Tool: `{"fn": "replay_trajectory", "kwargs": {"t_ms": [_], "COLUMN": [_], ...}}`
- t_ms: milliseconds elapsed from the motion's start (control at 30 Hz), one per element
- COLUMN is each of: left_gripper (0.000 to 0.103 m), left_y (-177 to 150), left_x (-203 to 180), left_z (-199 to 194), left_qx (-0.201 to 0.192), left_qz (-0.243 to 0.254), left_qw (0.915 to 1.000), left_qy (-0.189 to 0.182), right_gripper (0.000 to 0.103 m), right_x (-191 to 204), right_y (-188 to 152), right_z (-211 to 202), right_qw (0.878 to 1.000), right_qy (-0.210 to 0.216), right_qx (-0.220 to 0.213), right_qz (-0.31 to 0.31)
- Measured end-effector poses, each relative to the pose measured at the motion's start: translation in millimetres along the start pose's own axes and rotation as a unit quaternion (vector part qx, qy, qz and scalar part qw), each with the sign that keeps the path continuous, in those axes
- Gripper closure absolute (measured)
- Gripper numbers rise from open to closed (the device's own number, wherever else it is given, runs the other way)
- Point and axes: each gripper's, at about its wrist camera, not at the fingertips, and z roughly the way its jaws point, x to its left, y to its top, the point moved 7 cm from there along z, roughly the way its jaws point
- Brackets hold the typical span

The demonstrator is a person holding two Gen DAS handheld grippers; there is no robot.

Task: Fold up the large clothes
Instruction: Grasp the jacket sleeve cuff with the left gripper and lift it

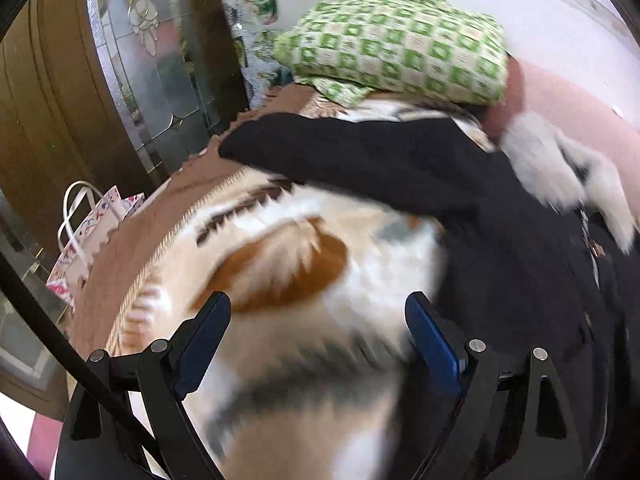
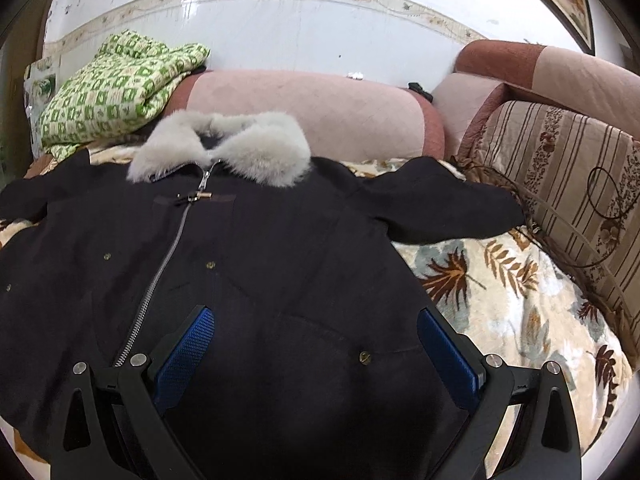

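A large black coat (image 2: 280,264) with a grey fur collar (image 2: 224,148) and a silver zipper (image 2: 168,256) lies spread front up on a leaf-patterned blanket (image 2: 512,292), both sleeves out to the sides. My right gripper (image 2: 316,324) is open and empty just above the coat's lower front. My left gripper (image 1: 318,312) is open and empty over the blanket (image 1: 280,264), left of the coat (image 1: 500,240); one black sleeve (image 1: 340,152) stretches out ahead of it. The left wrist view is blurred.
A folded green-checked quilt (image 2: 116,88) lies at the sofa's far left, also in the left wrist view (image 1: 396,40). Pink back cushions (image 2: 312,108) line the wall. A striped cushion (image 2: 568,184) stands at right. A paper gift bag (image 1: 92,232) and a glass door (image 1: 160,64) are left.
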Motion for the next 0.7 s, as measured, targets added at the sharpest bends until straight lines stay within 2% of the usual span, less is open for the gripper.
{"fn": "replay_trajectory", "kwargs": {"t_ms": [67, 133, 200, 300, 333, 433, 600, 700], "left_gripper": [0.029, 0.031, 0.032, 0.032, 0.032, 0.032, 0.032, 0.032], "left_y": [20.6, 40.7, 65.9, 89.6, 98.6, 114.5, 130.2, 140.2], "left_x": [15.7, 33.9, 60.8, 92.0, 105.3, 127.3, 140.8, 139.4], "left_z": [24.6, 52.3, 87.8, 128.0, 146.8, 187.6, 236.2, 252.9], "left_qx": [0.016, 0.04, 0.062, 0.086, 0.099, 0.12, 0.129, 0.125], "left_qz": [-0.018, -0.045, -0.096, -0.168, -0.203, -0.264, -0.311, -0.322], "left_qw": [0.9996, 0.998, 0.9931, 0.9814, 0.9732, 0.9549, 0.9375, 0.9334], "left_qy": [-0.016, -0.02, -0.025, -0.037, -0.047, -0.064, -0.087, -0.099], "right_gripper": [0.001, 0.001, 0.001, 0.001, 0.001, 0.001, 0.001, 0.001], "right_x": [0.5, 0.7, 1.7, 4.3, 4.9, 6.6, 9.5, 12.9], "right_y": [-2.3, -4.2, -6.4, -11.1, -13.1, -17.0, -20.3, -21.4], "right_z": [4.3, 8.6, 12.8, 19.2, 22.4, 30.0, 39.3, 41.5], "right_qw": [1.0, 1.0, 1.0, 0.999, 0.999, 0.999, 0.998, 0.998], "right_qy": [0.003, 0.005, 0.006, 0.006, 0.006, 0.004, 0.002, -0.002], "right_qx": [0.009, 0.017, 0.023, 0.033, 0.039, 0.053, 0.057, 0.055], "right_qz": [0.004, 0.009, 0.01, 0.011, 0.01, 0.009, 0.005, -0.005]}}
